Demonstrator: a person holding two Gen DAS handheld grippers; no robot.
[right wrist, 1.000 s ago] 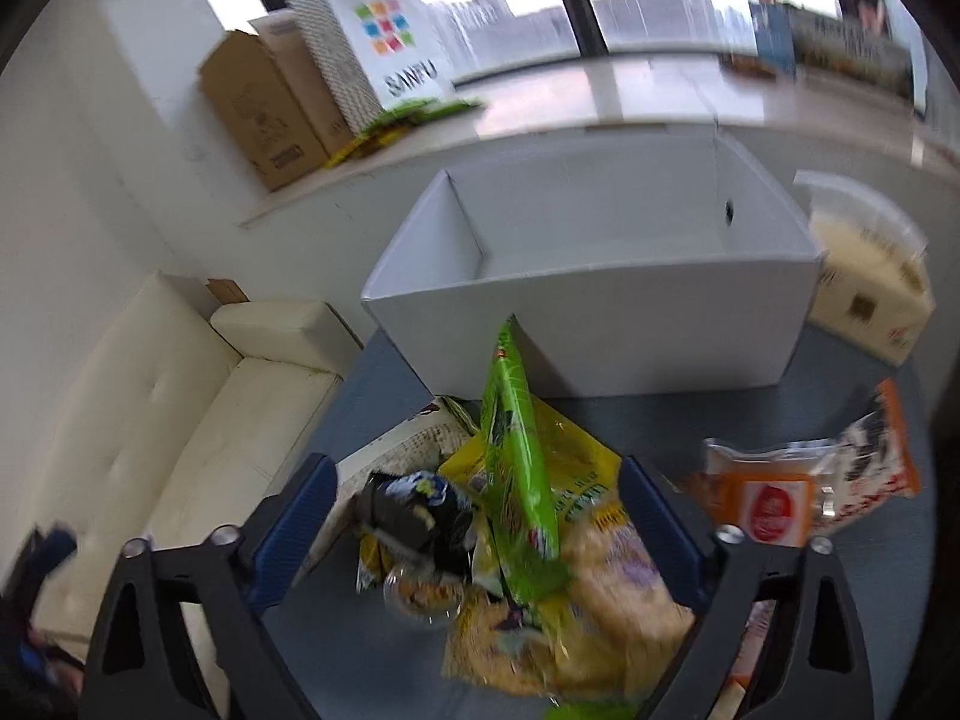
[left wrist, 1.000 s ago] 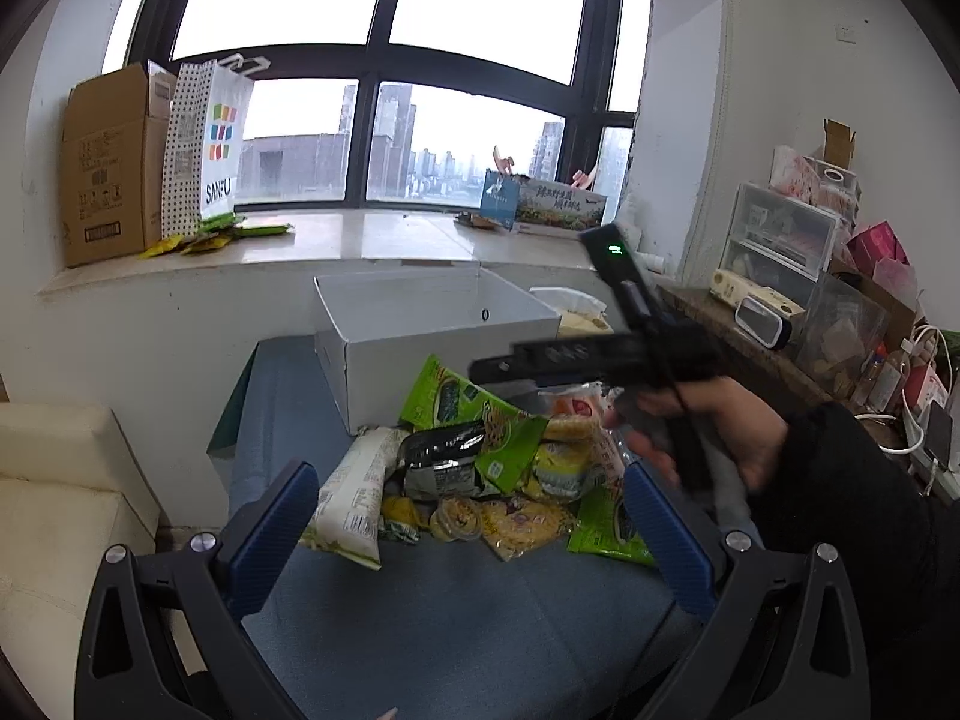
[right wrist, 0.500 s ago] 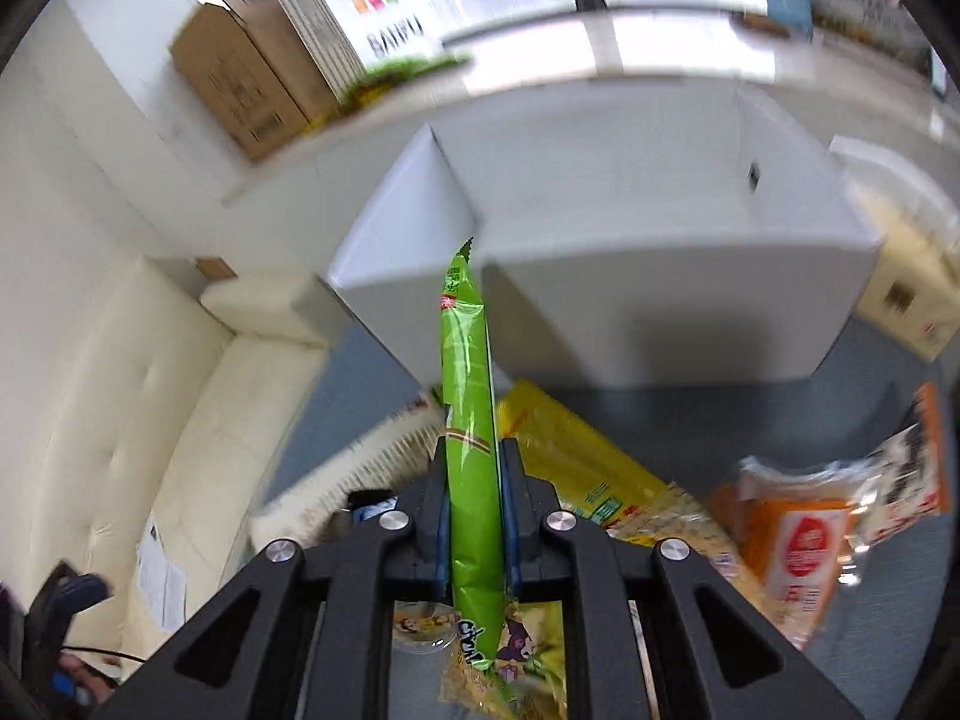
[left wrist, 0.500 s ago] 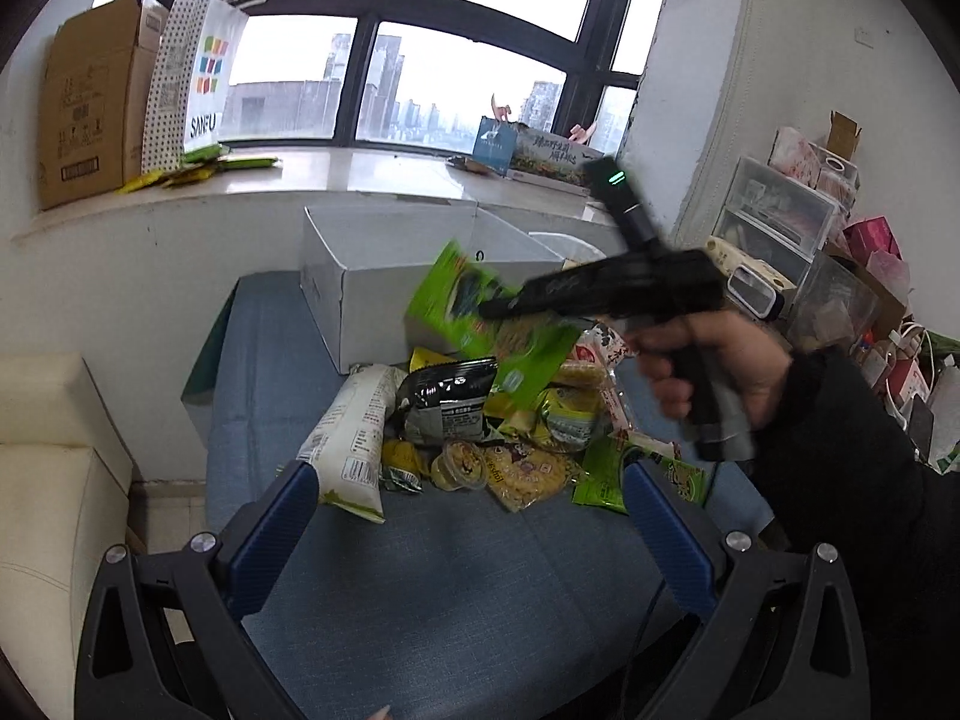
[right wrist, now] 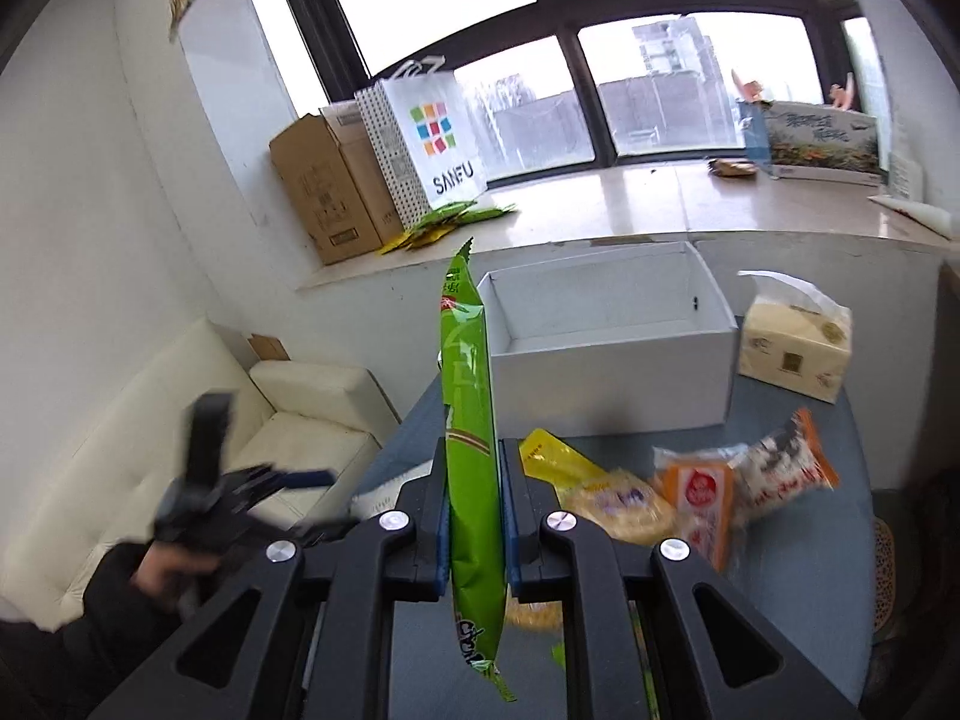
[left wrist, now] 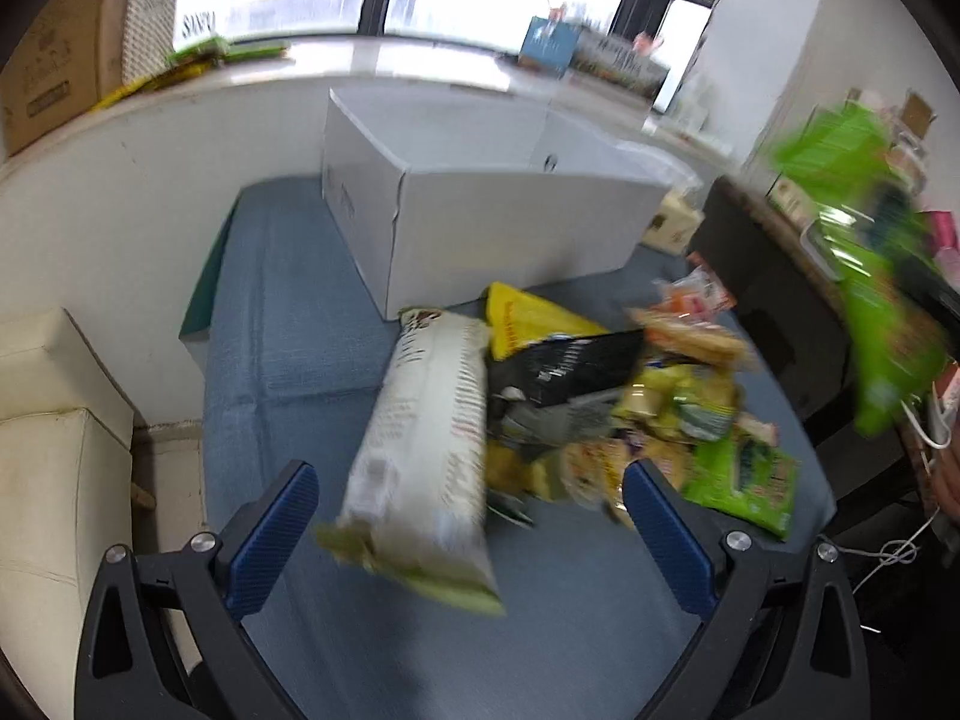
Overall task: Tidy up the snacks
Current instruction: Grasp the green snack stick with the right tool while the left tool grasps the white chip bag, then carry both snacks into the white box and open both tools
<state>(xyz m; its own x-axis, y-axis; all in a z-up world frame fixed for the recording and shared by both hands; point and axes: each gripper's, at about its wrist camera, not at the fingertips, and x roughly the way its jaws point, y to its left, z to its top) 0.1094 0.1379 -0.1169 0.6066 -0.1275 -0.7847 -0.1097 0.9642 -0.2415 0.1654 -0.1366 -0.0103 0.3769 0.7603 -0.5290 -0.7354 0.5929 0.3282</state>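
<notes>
My right gripper [right wrist: 472, 468] is shut on a green snack bag [right wrist: 468, 420], held edge-on and lifted clear of the pile; the same bag [left wrist: 864, 276] blurs at the right of the left wrist view. My left gripper [left wrist: 468, 516] is open, low over the snack pile, with a long white bag [left wrist: 426, 450] lying between its blue pads [left wrist: 273, 531] without touching them. Beside it lie a black packet [left wrist: 570, 372], a yellow packet [left wrist: 528, 318] and a green packet [left wrist: 744, 480]. The open white box [right wrist: 606, 330] stands behind the pile, empty inside.
A blue-grey table [left wrist: 288, 324] holds everything. A tissue box [right wrist: 792, 342] sits right of the white box. Orange and white packets [right wrist: 738, 480] lie at the right. A cream sofa [right wrist: 180, 420] is on the left. A cardboard box [right wrist: 324, 186] and shopping bag [right wrist: 432, 138] stand on the windowsill.
My right gripper closed on the green bag and lifted it up away from the pile. My left gripper dropped and tilted down toward the long white bag.
</notes>
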